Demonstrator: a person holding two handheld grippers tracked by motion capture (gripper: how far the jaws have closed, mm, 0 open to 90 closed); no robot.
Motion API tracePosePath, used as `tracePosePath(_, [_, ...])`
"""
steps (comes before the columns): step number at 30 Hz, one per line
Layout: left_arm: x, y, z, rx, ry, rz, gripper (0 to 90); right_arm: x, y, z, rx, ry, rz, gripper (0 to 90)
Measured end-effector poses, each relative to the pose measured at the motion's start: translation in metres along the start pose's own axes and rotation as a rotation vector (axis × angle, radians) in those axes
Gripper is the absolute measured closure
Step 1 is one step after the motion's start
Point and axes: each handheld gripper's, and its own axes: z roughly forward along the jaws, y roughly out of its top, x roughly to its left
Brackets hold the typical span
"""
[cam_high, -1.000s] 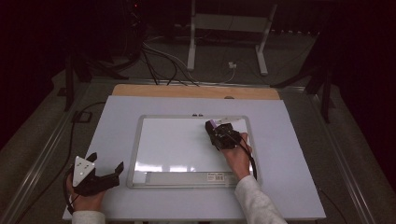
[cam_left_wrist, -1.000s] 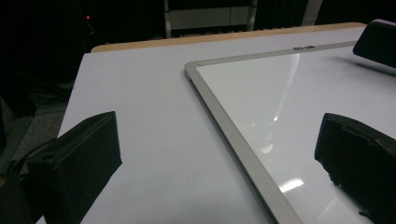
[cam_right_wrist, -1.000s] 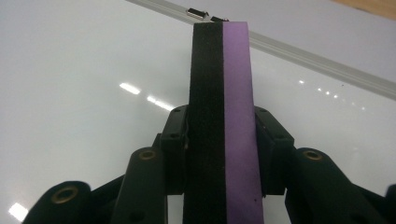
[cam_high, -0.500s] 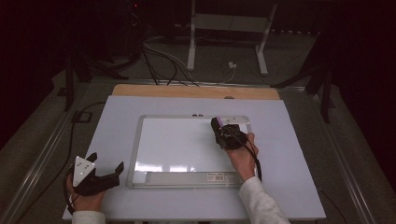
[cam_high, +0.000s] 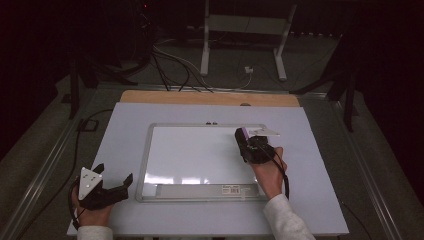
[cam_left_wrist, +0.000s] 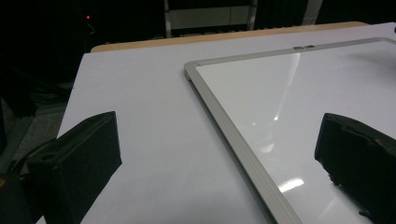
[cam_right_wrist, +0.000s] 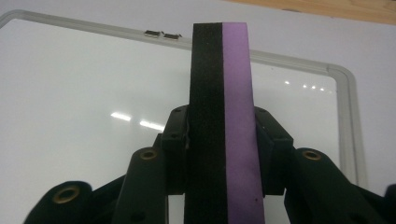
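A: Item one, right gripper?
B: Fingers clamped on an eraser, black felt one side, purple foam the other, standing on edge over the far right corner of the whiteboard.
A: Item two, left gripper?
B: Fingers spread wide, nothing between them; it sits at the near left of the white surface, just beside the whiteboard's left frame.
A: Board condition?
B: Lies flat, centre of the surface, face unmarked.
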Motion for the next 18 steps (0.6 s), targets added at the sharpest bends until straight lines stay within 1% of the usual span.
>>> tracePosePath(4, [0.000, 0.000, 0.000, 0.001, 0.000, -0.001, 1.1, -0.004, -0.003, -0.005, 0.000, -0.005, 0.018, 63.0])
tracePosePath(18, [-0.001, 0.000, 0.001, 0.001, -0.001, 0.003, 1.1, -0.012, -0.015, -0.020, -0.004, -0.011, 0.052, 63.0])
